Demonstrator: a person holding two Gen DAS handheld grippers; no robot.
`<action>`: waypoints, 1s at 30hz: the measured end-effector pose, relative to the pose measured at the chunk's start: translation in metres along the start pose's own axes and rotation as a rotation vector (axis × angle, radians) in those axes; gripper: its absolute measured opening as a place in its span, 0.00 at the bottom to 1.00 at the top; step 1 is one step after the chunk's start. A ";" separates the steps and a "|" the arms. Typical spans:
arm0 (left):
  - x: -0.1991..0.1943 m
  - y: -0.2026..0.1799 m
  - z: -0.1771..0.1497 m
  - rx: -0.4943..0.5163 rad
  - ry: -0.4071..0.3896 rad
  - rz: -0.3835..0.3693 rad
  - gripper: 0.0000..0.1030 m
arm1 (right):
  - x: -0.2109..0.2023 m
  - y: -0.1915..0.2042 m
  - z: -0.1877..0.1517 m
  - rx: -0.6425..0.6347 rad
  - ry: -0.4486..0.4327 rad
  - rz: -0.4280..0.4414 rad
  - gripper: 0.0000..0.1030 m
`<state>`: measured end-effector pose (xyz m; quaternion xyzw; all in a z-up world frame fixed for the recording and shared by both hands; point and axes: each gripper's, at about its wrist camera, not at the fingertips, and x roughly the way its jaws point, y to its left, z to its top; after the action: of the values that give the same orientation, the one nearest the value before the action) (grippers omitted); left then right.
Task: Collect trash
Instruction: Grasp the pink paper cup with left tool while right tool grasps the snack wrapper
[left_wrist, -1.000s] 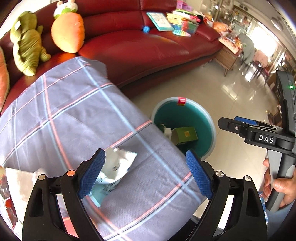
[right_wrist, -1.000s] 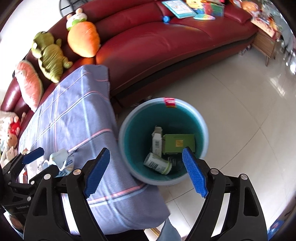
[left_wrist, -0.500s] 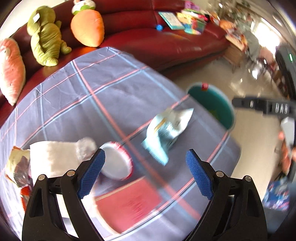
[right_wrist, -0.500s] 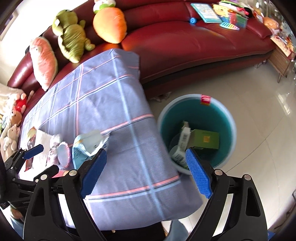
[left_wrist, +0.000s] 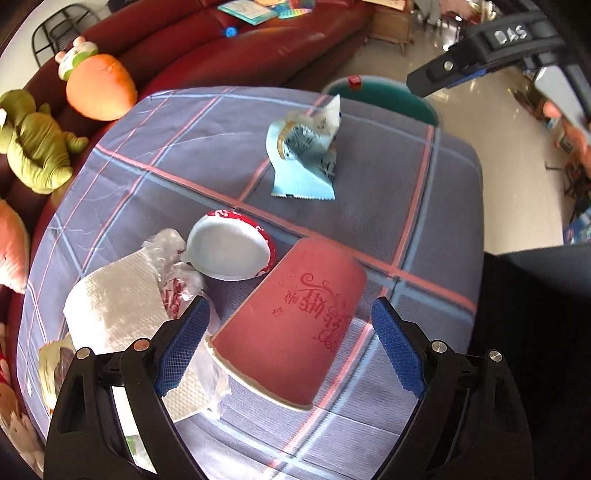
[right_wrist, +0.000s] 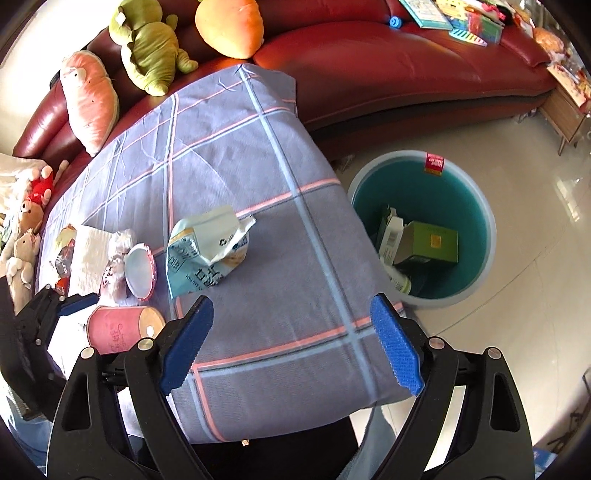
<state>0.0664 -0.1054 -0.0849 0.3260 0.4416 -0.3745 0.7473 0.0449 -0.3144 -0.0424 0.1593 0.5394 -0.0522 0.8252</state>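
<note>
A red paper cup (left_wrist: 295, 325) lies on its side on the plaid cloth (left_wrist: 369, 206). My left gripper (left_wrist: 290, 347) hangs open over it, one finger on each side, the pads not pressing. Left of the cup are a red-rimmed white lid (left_wrist: 229, 251), crumpled plastic (left_wrist: 173, 273) and a paper towel (left_wrist: 114, 306). Farther off lies a light blue snack bag (left_wrist: 303, 158). My right gripper (right_wrist: 291, 345) is open and empty above the cloth's near edge, with the snack bag (right_wrist: 207, 251) ahead of it. The teal bin (right_wrist: 487, 221) on the floor holds a green box and other trash.
A red sofa (right_wrist: 369, 66) curves behind the table, with plush toys (right_wrist: 151, 48) at its left end and books at its right. The cloth drops off beside the bin. Pale tiled floor (right_wrist: 535, 295) spreads to the right. More wrappers lie at the cloth's left end (right_wrist: 64, 251).
My left gripper swung from the snack bag near the bin-side edge to over the red cup and sank toward it. My right gripper shifted from above the bin to above the cloth.
</note>
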 end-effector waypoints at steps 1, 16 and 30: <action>0.002 0.000 0.000 -0.004 0.001 -0.011 0.87 | 0.000 0.002 -0.001 -0.001 0.002 -0.004 0.80; -0.030 0.057 -0.014 -0.410 -0.181 -0.116 0.60 | 0.024 0.032 0.009 -0.028 0.053 0.000 0.80; -0.052 0.123 -0.009 -0.677 -0.281 -0.126 0.60 | 0.089 0.056 0.043 0.047 0.107 0.106 0.85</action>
<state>0.1492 -0.0214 -0.0222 -0.0221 0.4529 -0.2934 0.8416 0.1333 -0.2677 -0.0960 0.2094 0.5720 -0.0124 0.7930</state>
